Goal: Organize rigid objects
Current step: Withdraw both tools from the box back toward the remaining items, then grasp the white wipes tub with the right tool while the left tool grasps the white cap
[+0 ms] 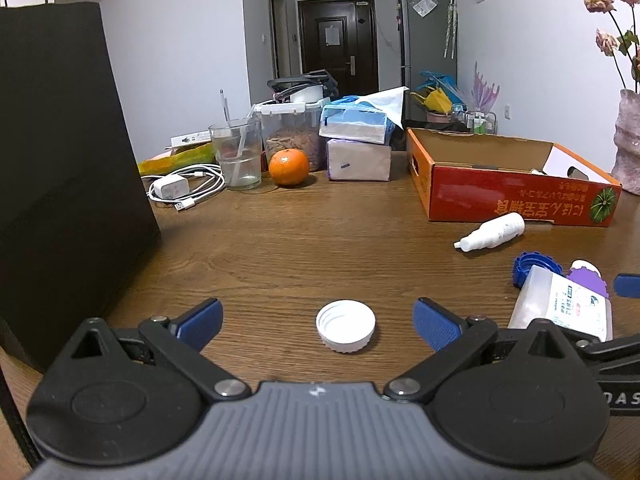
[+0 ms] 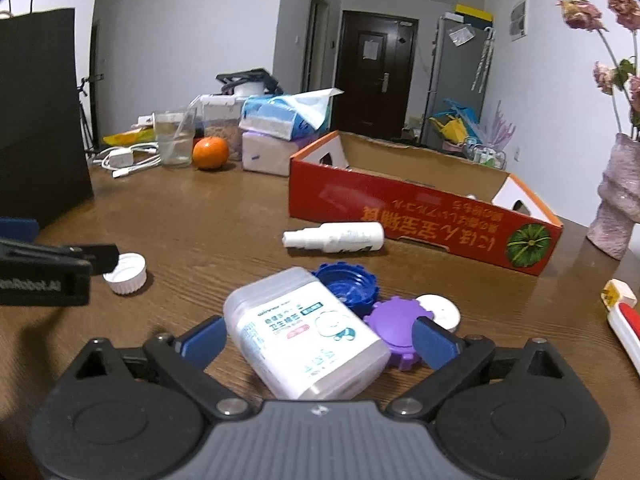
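Note:
A white screw cap point(image 1: 346, 330) lies open side up on the wooden table, between the spread fingers of my left gripper point(image 1: 318, 312), which touch nothing. My right gripper point(image 2: 318, 326) is open around a translucent cotton swab box point(image 2: 304, 336) that lies tilted between its fingers; the right pad stands clear of it. Behind the swab box lie a blue cap point(image 2: 348, 284), a purple cap point(image 2: 396, 328) and a white lid point(image 2: 440, 310). A white spray bottle point(image 2: 334, 237) lies on its side in front of the red cardboard box point(image 2: 420, 216).
A tall black bag point(image 1: 60, 160) stands at the left. At the back are a charger with cable point(image 1: 180, 188), a glass point(image 1: 236, 156), an orange point(image 1: 289, 167) and tissue packs point(image 1: 360, 140). A pink vase point(image 2: 620, 208) and a red-and-white item point(image 2: 624, 320) are at the right.

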{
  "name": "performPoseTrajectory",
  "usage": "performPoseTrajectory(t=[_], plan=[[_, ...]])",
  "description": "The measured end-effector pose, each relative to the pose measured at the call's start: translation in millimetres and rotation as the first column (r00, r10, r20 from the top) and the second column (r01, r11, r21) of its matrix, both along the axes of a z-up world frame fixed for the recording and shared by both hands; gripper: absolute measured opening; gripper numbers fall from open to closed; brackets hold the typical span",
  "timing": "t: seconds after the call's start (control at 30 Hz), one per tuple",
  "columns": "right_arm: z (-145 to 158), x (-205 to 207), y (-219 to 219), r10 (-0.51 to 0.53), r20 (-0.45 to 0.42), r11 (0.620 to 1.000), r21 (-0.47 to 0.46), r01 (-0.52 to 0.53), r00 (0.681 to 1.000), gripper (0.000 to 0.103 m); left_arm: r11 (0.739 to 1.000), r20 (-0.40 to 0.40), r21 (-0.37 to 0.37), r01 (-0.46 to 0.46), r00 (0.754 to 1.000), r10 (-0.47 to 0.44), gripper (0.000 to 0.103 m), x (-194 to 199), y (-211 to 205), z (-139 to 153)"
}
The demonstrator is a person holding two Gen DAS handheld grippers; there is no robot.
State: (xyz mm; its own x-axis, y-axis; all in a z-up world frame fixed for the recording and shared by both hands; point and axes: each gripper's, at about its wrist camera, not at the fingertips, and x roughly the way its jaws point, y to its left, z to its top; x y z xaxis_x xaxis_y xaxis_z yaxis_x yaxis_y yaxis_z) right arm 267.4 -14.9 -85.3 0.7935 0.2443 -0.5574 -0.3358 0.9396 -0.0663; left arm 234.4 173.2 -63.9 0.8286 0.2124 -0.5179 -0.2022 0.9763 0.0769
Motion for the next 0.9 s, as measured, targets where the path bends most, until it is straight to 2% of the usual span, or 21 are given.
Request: performPoseTrajectory(t=[0.17, 0.37, 0.5, 0.6, 0.9], plan=[[-8, 9, 10, 0.031, -0.026, 0.999, -0.017, -0.032, 0.999, 0.092, 1.0, -0.01, -0.018, -0.009, 1.0, 0.009, 0.103, 1, 7, -2], [-12, 19, 16, 0.077, -0.061, 0.997, 0.009, -0.077, 0.995, 0.086, 1.0, -0.019, -0.02, -0.008, 1.0, 0.008, 0.103, 4, 9, -4], [-19, 30, 21, 0.098, -0.108, 0.995, 0.039, -0.094, 0.989, 0.076, 1.0, -0.025, -0.02, -0.013, 1.0, 0.012, 0.103, 5, 10, -6], [-20, 36, 23, 0.107, -0.108, 0.993, 0.056, -0.101, 0.988, 0.064, 1.0, -0.034, -0.019, -0.017, 0.999, 0.016, 0.103, 7, 10, -8], [-17, 30, 17, 0.098, -0.057, 0.991, 0.095, -0.092, 0.994, 0.064, 1.0, -0.06, -0.003, -0.028, 0.998, 0.028, 0.103, 13, 9, -14]])
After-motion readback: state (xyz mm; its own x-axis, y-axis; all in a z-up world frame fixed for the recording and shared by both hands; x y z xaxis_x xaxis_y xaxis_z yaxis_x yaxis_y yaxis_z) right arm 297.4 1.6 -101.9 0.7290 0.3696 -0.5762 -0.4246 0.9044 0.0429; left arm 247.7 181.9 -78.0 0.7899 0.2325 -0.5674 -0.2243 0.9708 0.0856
